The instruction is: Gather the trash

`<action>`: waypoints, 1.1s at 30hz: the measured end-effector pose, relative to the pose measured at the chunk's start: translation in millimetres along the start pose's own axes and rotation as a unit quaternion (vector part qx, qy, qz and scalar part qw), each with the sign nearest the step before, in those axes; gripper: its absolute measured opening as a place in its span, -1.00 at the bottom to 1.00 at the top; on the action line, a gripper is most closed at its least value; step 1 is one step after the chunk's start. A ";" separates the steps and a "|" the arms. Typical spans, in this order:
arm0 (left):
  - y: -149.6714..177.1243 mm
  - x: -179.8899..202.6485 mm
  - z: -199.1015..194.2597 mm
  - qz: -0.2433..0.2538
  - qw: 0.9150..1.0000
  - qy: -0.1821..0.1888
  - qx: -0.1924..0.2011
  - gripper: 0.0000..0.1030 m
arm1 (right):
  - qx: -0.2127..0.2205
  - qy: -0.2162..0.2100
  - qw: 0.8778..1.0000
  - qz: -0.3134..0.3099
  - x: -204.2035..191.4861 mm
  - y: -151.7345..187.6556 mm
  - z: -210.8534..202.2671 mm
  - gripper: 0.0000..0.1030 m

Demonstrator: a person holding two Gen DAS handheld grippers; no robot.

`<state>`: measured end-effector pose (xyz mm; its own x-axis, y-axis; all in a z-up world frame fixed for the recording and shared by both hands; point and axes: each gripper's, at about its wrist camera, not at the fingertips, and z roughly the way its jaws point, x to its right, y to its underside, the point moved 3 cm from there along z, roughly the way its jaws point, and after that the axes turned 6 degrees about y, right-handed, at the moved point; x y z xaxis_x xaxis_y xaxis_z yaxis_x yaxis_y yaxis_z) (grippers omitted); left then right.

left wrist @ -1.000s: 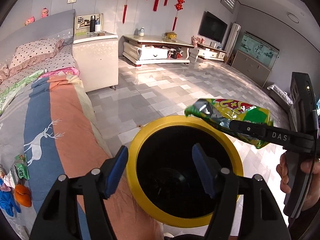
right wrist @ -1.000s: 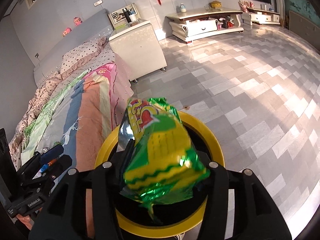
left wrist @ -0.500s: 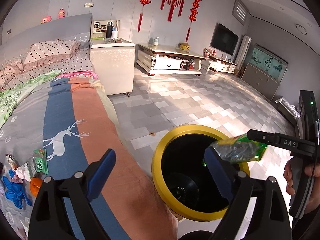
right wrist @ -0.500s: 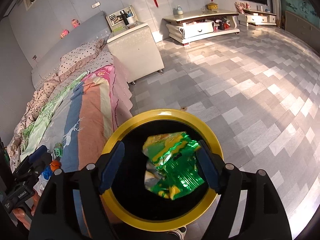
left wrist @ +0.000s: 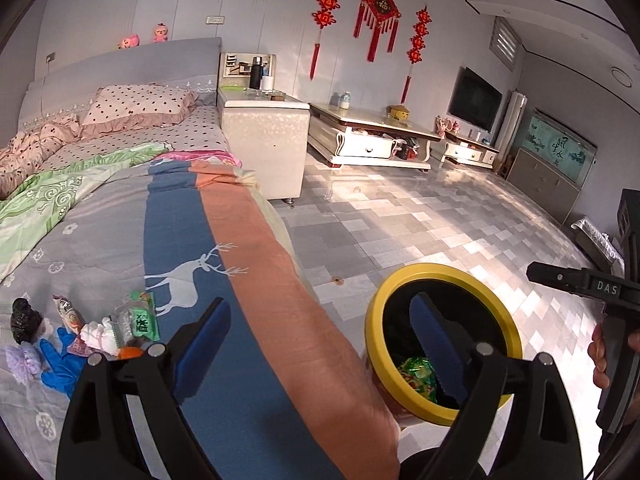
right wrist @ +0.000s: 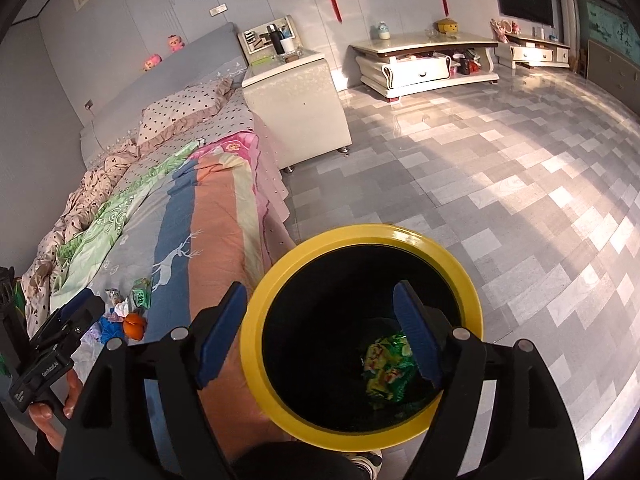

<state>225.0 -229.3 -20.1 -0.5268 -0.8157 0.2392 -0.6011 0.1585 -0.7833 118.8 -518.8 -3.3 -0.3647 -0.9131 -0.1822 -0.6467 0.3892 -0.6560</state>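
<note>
A yellow-rimmed black trash bin (right wrist: 474, 304) stands on the floor beside the bed; it also shows in the left wrist view (left wrist: 516, 344). A green and yellow snack wrapper (right wrist: 386, 368) lies at its bottom, also seen in the left wrist view (left wrist: 418, 376). My right gripper (right wrist: 320, 332) is open and empty above the bin. My left gripper (left wrist: 320, 340) is open and empty over the bed's edge. More trash lies on the bed: a green packet (left wrist: 142, 316), crumpled tissue (left wrist: 96, 334), a blue glove (left wrist: 60, 364), an orange piece (right wrist: 134, 326).
The bed (left wrist: 248, 248) with a striped deer blanket fills the left. A white nightstand (left wrist: 264, 140) stands by its head. Low TV cabinets (left wrist: 368, 140) line the far wall. Grey tiled floor (right wrist: 500, 200) stretches to the right.
My right gripper opened and let the green snack wrapper fall into the bin. My left gripper swung left toward the bed, bringing the trash pile into view.
</note>
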 end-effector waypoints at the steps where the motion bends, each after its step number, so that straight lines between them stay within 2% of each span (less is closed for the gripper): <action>1: -0.7 -5.6 -4.0 -0.002 1.000 -0.004 0.002 0.70 | 0.002 -0.005 1.000 -0.004 -7.5 -0.3 -1.9 0.40; 10: 5.2 -65.3 -48.9 -0.021 0.998 -0.062 0.023 0.70 | 0.016 -0.065 0.996 -0.052 -83.5 1.7 -13.2 0.40; 18: 19.7 -133.8 -81.5 -0.054 0.990 -0.126 0.027 0.71 | 0.008 -0.120 0.988 -0.098 -158.7 17.1 -14.1 0.40; 27: 50.7 -221.5 -104.7 -0.097 0.975 -0.201 0.015 0.71 | -0.029 -0.165 0.975 -0.149 -234.5 55.3 4.3 0.40; 33: 73.0 -274.6 -111.6 -0.132 0.962 -0.238 0.003 0.71 | -0.055 -0.186 0.964 -0.182 -268.3 86.5 15.8 0.46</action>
<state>258.7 68.3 -79.0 -0.0198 -0.9899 0.1406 -0.6726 -0.0909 -0.7344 171.3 -242.1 -22.8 0.1522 -0.9639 -0.2183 -0.7608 0.0267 -0.6484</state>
